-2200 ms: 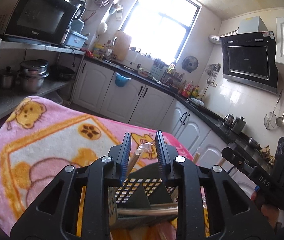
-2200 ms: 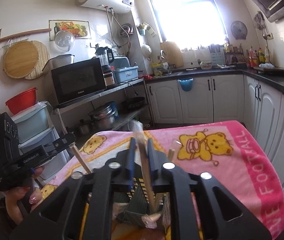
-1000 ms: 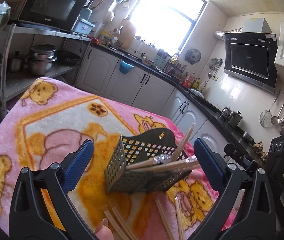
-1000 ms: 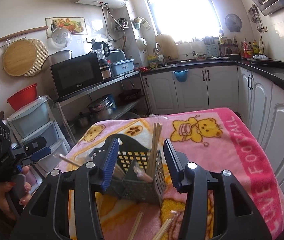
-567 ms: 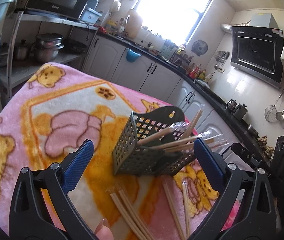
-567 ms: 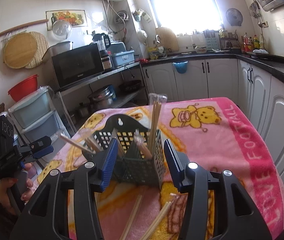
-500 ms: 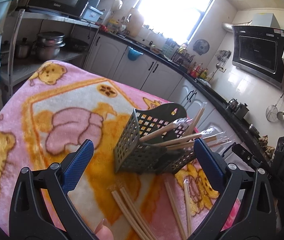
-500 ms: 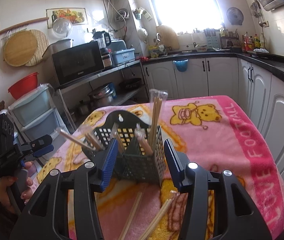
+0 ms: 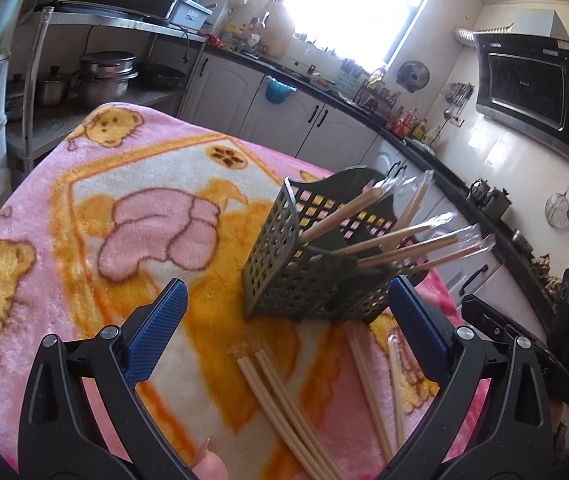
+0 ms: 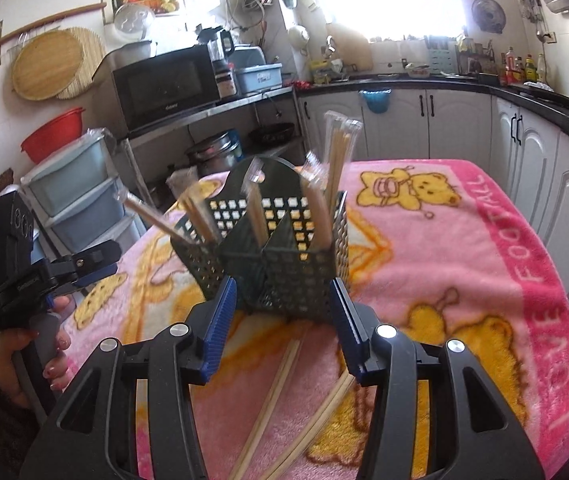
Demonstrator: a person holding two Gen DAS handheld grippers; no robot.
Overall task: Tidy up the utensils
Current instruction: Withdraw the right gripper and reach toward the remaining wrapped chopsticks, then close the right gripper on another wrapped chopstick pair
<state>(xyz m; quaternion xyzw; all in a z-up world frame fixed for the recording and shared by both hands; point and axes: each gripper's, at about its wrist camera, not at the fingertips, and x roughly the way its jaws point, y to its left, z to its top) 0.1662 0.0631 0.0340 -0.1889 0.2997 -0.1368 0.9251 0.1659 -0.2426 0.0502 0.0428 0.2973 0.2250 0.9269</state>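
Observation:
A dark perforated utensil caddy [image 9: 300, 276] [image 10: 284, 264] stands on a pink bear-print blanket [image 9: 124, 208] [image 10: 464, 260]. Several plastic-wrapped wooden chopsticks [image 9: 400, 236] [image 10: 336, 152] stick out of its compartments. More loose chopsticks [image 9: 284, 404] [image 10: 280, 392] lie on the blanket in front of it. My left gripper [image 9: 284, 324] is open and empty, hovering near the loose chopsticks. My right gripper [image 10: 282, 320] is open and empty, just short of the caddy. The left gripper also shows in the right wrist view [image 10: 84, 268].
Kitchen cabinets [image 10: 424, 120] and a black countertop [image 9: 404, 136] run behind the table. A metal shelf with a microwave [image 10: 168, 84] and pots [image 9: 104, 80] stands at the left, beside plastic drawers [image 10: 80, 196]. The blanket's edges drop off at the table sides.
Both grippers opened and let go of chopstick packs into the caddy, then drew back and lower. The caddy now sits farther ahead, with loose chopsticks in view on the blanket.

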